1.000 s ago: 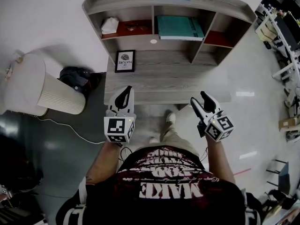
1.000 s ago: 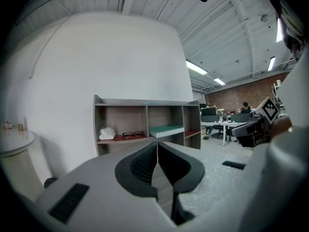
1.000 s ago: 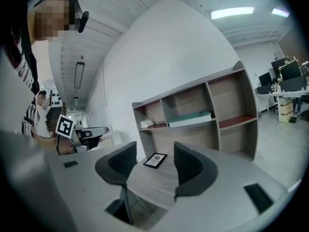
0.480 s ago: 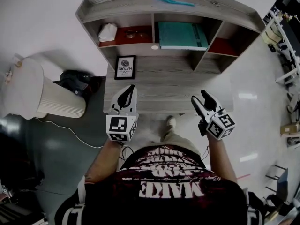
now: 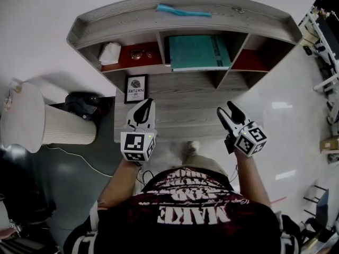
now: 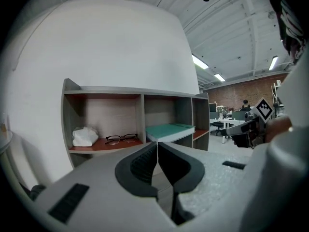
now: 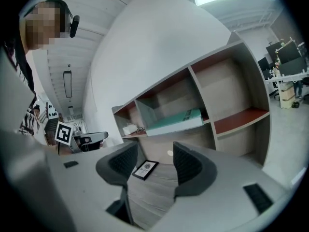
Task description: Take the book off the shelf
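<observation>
topping shelf [image 5: 132,21], head view only: teal strip [image 5: 183,10]

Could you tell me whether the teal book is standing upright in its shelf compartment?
No, the teal book lies flat on the bottom of the middle compartment of the shelf.

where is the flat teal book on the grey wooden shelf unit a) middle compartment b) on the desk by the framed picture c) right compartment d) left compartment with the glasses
a: the flat teal book lies in the middle compartment of the grey wooden shelf unit, right of the one holding the black-rimmed glasses.
</observation>
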